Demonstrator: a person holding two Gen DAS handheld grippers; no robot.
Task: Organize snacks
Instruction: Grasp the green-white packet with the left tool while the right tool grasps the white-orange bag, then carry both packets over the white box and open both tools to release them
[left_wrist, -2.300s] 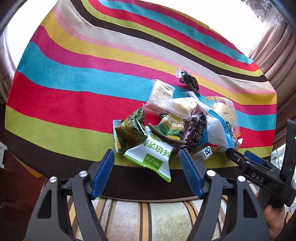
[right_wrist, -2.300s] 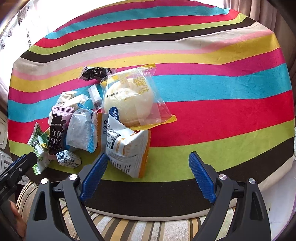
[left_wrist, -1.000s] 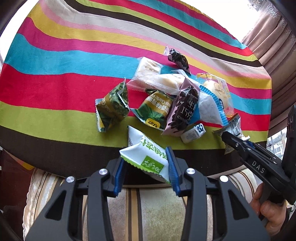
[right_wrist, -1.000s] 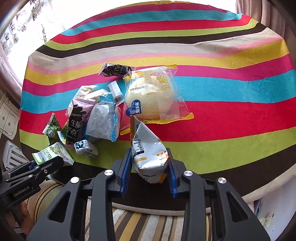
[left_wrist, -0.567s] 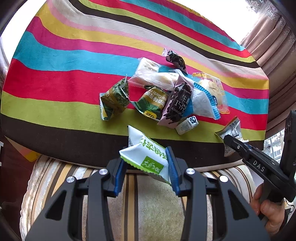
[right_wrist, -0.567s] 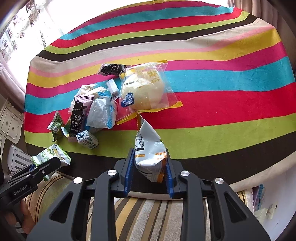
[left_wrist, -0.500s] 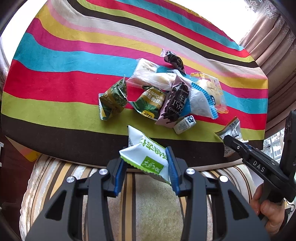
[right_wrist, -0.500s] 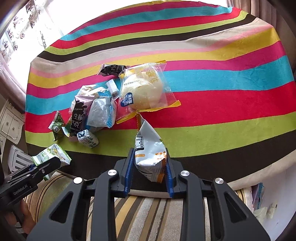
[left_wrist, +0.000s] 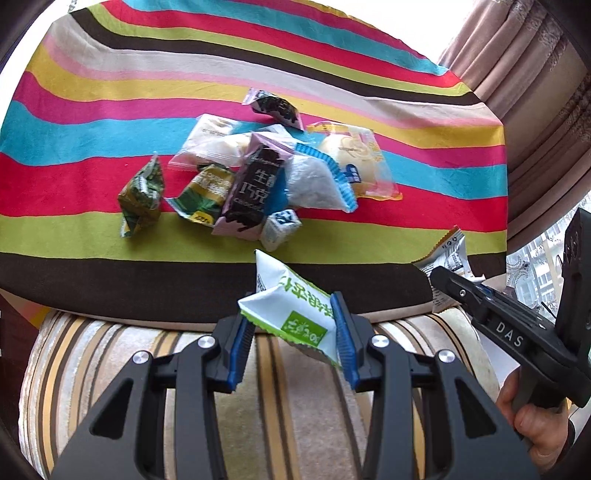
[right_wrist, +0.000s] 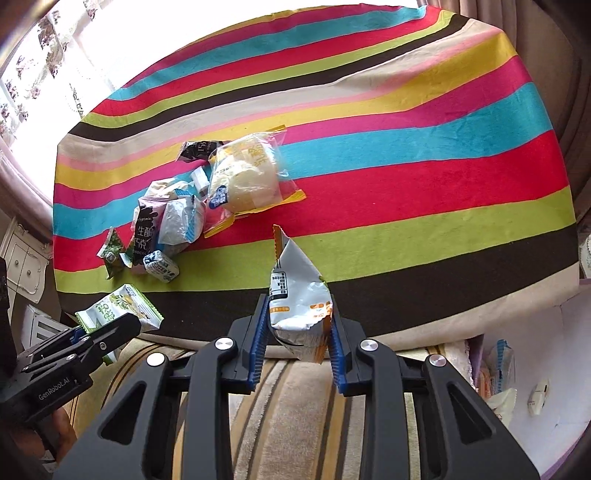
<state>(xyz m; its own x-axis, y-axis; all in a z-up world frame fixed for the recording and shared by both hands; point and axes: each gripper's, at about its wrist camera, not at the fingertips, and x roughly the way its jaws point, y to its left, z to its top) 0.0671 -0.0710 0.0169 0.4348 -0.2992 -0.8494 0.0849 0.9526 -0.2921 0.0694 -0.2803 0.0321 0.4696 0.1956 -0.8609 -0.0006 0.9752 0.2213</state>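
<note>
Left tool grips a white-green packet at lower centre; right tool grips a crumpled silver-orange packet.

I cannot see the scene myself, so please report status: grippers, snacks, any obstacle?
Left gripper shut on green-white packet. Right gripper shut on silver-orange packet. Both lifted. Snack pile remains on striped cloth. No obstacle seen.

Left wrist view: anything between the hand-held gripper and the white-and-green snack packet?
Nothing visible. The left hand-held gripper is already shut on the white-and-green snack packet, both blue pads pressing its sides. The packet hangs clear of the striped tablecloth and the snack pile beyond it.
</note>
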